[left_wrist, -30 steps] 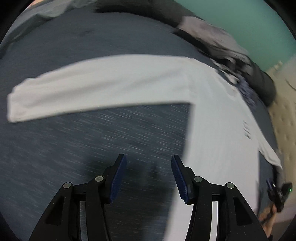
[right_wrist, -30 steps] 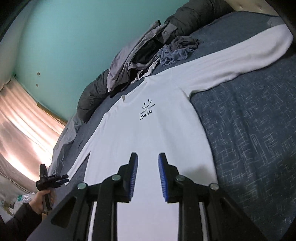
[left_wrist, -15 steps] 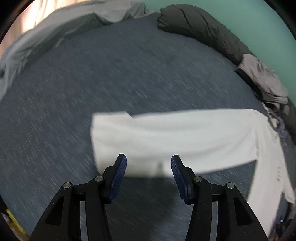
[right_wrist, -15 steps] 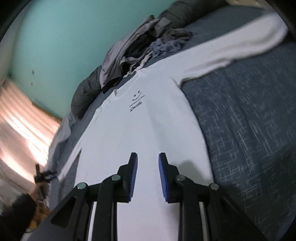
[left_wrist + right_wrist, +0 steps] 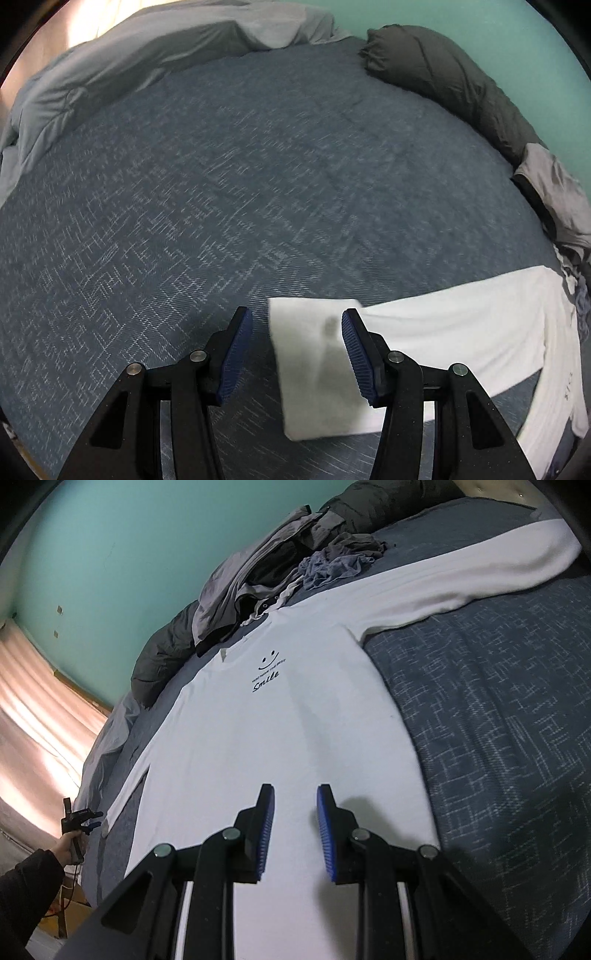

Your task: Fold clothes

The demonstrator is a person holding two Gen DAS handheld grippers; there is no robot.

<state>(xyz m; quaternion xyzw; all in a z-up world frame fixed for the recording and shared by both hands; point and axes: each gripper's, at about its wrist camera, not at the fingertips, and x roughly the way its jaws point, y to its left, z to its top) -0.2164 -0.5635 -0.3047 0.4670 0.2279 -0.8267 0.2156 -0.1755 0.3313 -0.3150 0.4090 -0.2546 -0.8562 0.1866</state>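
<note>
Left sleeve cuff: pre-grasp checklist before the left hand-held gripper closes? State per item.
1. Left hand-held gripper open: ok.
2. Sleeve cuff between its fingers: ok, though off-centre, nearer the right finger.
3. Fingers touching the cuff fabric: cannot tell.
4. White shirt flat on the bed cover, print up: ok.
5. Right hand-held gripper open, holding nothing, over the shirt's lower body: ok.
6. Clothes pile off the sleeve: ok, though it borders the collar.
</note>
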